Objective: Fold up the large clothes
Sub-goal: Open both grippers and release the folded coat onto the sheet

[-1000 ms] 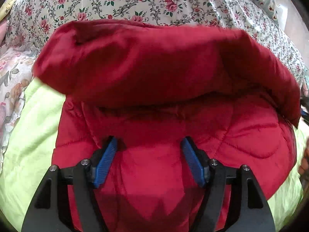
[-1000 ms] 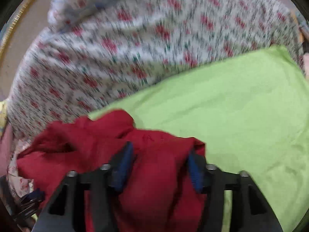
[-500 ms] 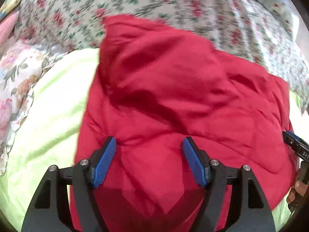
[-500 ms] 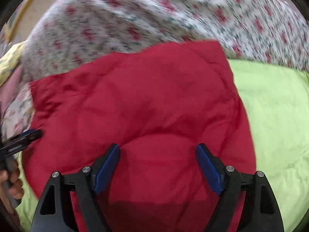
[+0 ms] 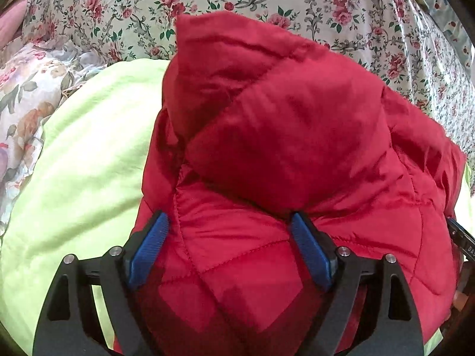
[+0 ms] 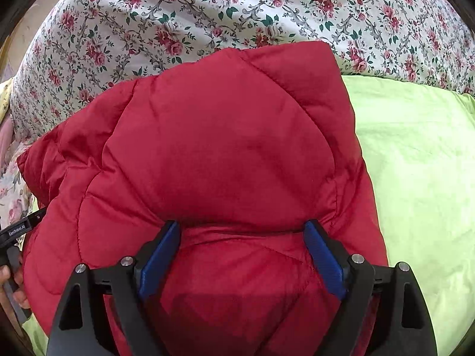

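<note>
A red quilted puffer jacket (image 5: 291, 136) lies folded into a thick bundle on a lime-green blanket (image 5: 80, 160). It also fills the right wrist view (image 6: 225, 148). My left gripper (image 5: 230, 231) is open, its blue pads spread wide over the jacket's near edge. My right gripper (image 6: 242, 234) is open too, its pads either side of a fold at the jacket's near side. Neither grips fabric. The other gripper's tip shows at the right edge of the left wrist view (image 5: 463, 240) and the left edge of the right wrist view (image 6: 20, 228).
A floral sheet (image 6: 237, 9) covers the bed behind the jacket. The green blanket (image 6: 415, 163) spreads to the right in the right wrist view. A pale floral pillow (image 5: 20, 89) lies at the left.
The upper half of the jacket has been folded over onto the lower half and settled. The right gripper let go of the red fabric and opened. Both grippers now hover at the near edge.
</note>
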Tool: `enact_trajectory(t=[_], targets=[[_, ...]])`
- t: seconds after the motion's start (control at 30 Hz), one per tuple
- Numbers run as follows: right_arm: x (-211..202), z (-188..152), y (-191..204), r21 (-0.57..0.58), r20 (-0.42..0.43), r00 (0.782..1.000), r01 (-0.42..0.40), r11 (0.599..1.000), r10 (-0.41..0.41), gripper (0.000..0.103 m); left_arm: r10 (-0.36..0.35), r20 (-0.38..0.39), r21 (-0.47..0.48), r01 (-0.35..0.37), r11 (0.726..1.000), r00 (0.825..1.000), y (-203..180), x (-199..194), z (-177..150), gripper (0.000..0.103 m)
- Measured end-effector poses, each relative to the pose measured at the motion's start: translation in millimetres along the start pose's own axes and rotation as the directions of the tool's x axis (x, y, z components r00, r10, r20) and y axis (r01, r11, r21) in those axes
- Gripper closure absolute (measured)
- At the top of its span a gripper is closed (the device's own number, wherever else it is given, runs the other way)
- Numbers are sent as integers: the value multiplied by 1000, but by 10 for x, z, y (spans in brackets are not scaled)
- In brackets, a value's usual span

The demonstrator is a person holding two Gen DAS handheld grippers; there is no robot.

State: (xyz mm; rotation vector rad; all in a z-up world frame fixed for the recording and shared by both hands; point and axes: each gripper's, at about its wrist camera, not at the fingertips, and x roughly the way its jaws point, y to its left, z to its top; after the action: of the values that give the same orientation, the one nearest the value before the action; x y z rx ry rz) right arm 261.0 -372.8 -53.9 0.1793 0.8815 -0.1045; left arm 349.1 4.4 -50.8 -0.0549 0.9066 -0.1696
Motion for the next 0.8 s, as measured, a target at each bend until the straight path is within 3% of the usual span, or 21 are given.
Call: enact_trajectory(t=[0.4,0.8], targets=[[-362,-52,-51,30,33,999,-44,999,43,17,-91,56,-34,93,995,994,247,-494,-69,18],[-811,-337,-270,53,61,995,-84,995,80,15,-168,56,-171,175,970,984,718,-505,-508,18]])
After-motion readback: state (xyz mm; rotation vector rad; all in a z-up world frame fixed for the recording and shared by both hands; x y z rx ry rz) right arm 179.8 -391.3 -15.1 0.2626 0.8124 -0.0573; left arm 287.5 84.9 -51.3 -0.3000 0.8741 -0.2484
